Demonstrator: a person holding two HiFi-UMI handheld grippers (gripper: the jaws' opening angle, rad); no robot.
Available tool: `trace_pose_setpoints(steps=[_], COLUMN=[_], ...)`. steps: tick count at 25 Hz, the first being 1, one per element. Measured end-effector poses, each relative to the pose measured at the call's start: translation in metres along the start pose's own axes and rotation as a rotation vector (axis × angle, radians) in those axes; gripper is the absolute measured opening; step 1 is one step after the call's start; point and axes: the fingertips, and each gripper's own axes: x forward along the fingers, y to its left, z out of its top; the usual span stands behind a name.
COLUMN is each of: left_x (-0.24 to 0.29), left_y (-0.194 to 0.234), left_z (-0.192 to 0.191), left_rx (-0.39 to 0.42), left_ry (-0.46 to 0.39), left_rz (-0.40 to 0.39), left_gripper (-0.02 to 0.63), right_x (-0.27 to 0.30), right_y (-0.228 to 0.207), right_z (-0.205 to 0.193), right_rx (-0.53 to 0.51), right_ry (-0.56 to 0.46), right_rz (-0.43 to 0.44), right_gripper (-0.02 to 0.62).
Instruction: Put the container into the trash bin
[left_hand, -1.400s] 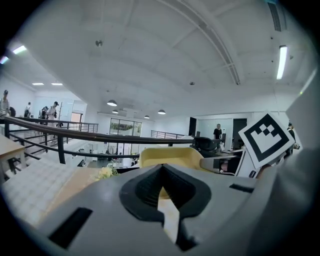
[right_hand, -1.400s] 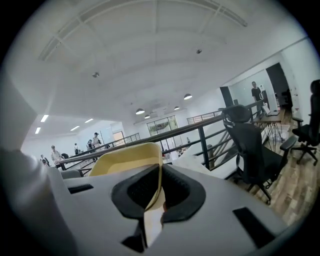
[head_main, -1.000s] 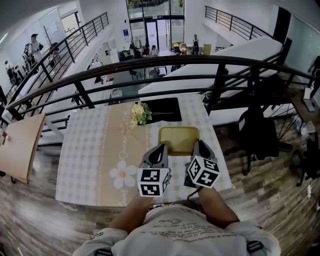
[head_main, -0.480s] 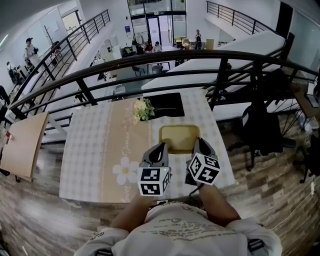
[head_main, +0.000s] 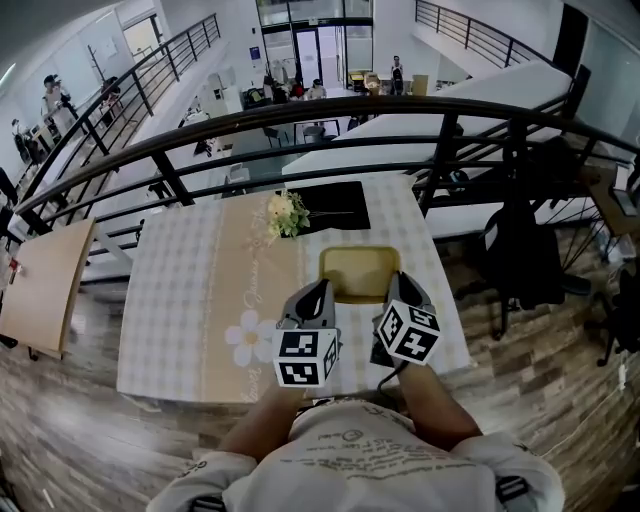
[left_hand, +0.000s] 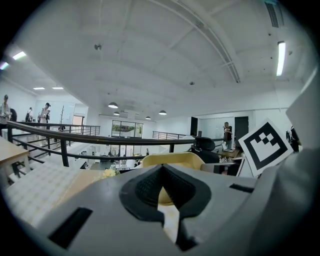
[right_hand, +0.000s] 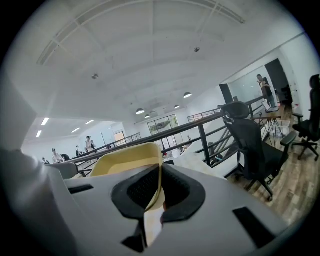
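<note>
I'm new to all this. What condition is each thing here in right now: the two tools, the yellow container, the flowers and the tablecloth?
left tool: shut on the yellow container's near rim.
right tool: shut on that rim, with the thin edge between its jaws.
yellow container: open side up, empty, gripped by both tools.
flowers: on the table, apart from the tools.
tablecloth: spread flat.
</note>
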Motion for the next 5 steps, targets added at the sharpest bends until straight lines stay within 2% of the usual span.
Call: trace_pose_setpoints(steps=[5], left_x=[0.0017], left_y=[0.0079], left_z=[-0.0002], left_rx=[0.001], left_ry=[-0.001], left_rz=[0.000], left_gripper=[0.003], right_x=[0.0066], right_y=[0.0051], right_z=[-0.0040], right_rx=[0.009], right_ry=[0.012], right_rz=[-0.002], right_gripper=[0.015])
